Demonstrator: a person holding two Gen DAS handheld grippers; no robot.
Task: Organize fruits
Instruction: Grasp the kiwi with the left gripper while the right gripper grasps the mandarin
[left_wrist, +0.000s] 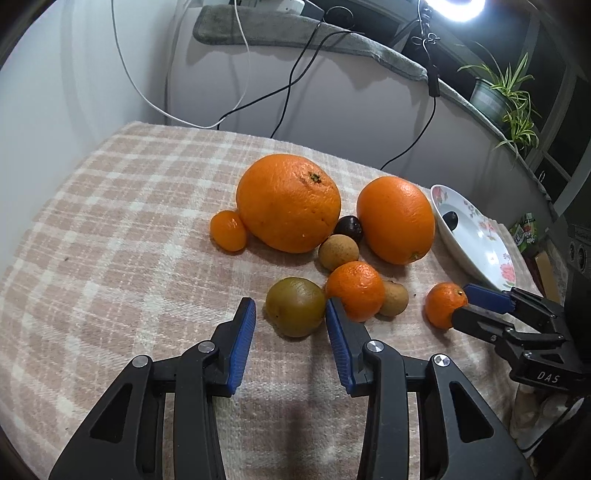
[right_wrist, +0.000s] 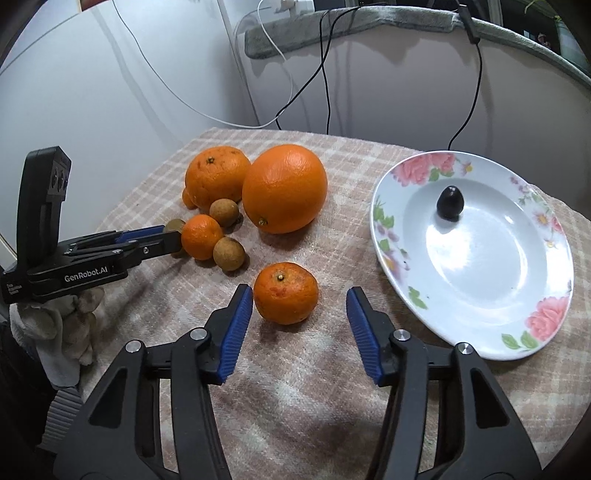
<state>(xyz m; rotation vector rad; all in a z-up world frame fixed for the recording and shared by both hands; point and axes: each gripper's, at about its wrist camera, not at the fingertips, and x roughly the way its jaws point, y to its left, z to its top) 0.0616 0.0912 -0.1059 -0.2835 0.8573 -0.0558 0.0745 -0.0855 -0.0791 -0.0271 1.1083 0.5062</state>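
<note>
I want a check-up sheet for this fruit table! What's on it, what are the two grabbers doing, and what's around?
Surface: checked cloth over the table.
Job's things: two big oranges; tangerines; a tiny orange fruit; a green-brown fruit; brown longans; a dark fruit between the oranges; flowered plate holding one dark fruit.
Clutter: nothing seen.
Grippers: left gripper open around the green-brown fruit; right gripper open around a tangerine, pads not pressing.
Cables: white cable and black cables hang behind.
Surroundings: potted plant, ring light, grey towel.
</note>
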